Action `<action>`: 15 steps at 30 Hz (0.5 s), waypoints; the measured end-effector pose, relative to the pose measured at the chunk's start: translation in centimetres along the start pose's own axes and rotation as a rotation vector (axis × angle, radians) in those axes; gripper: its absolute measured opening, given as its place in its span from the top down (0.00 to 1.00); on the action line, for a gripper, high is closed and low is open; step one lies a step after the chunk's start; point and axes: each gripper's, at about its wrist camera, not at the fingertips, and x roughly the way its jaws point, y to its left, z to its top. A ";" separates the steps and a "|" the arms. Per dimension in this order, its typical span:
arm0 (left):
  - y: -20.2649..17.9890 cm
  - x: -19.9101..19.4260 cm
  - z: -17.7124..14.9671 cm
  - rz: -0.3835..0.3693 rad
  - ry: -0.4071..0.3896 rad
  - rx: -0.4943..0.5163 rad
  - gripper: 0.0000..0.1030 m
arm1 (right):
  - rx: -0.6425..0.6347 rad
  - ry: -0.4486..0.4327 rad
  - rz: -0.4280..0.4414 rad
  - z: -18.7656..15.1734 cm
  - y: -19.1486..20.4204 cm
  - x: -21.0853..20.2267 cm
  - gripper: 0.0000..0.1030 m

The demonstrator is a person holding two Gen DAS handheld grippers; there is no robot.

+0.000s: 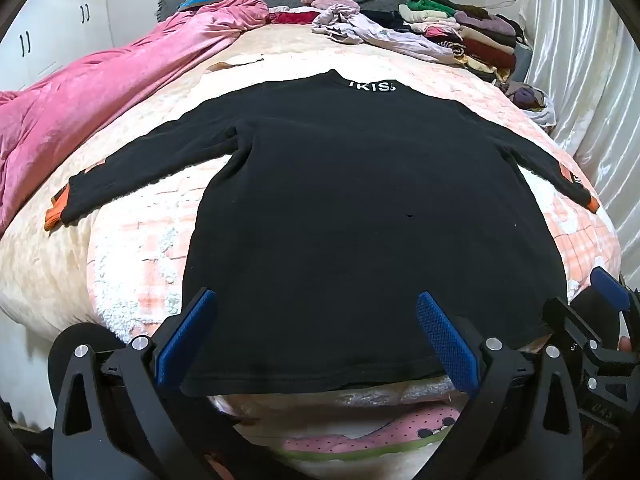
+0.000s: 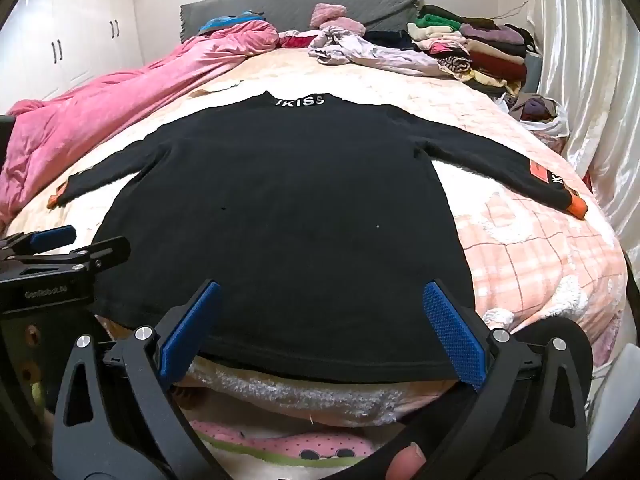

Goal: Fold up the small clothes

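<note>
Close to both cameras, the left tool (image 1: 316, 308) and the right tool (image 2: 322, 300) hang side by side over the near edge of the bed (image 2: 540, 248). Each one has blue bumpy pads (image 1: 444, 336) spread wide apart, and nothing is pinched between them. A fingertip (image 2: 406, 460) shows at the bottom of the right view.

Just past the tools, the black long-sleeved fleece top (image 2: 288, 216) lies flat on the pink and white checked blanket (image 1: 136, 240). Its bottom hem is nearest the tools. Both sleeves reach out to the sides, and each ends in an orange cuff (image 2: 578, 206). White letters (image 2: 299, 101) sit on the collar at the far end.

Farther back, a shiny pink quilt (image 1: 104, 88) is bunched up on the left. A stack of folded clothes (image 1: 472, 36) sits at the far right, next to a crumpled pale purple cloth (image 1: 360, 28). A grey headboard (image 2: 288, 4) stands behind it all.
</note>
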 end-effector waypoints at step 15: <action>-0.2 -0.2 -0.1 0.006 0.009 0.008 0.04 | -0.004 0.008 -0.004 0.0 -0.1 0.0 0.08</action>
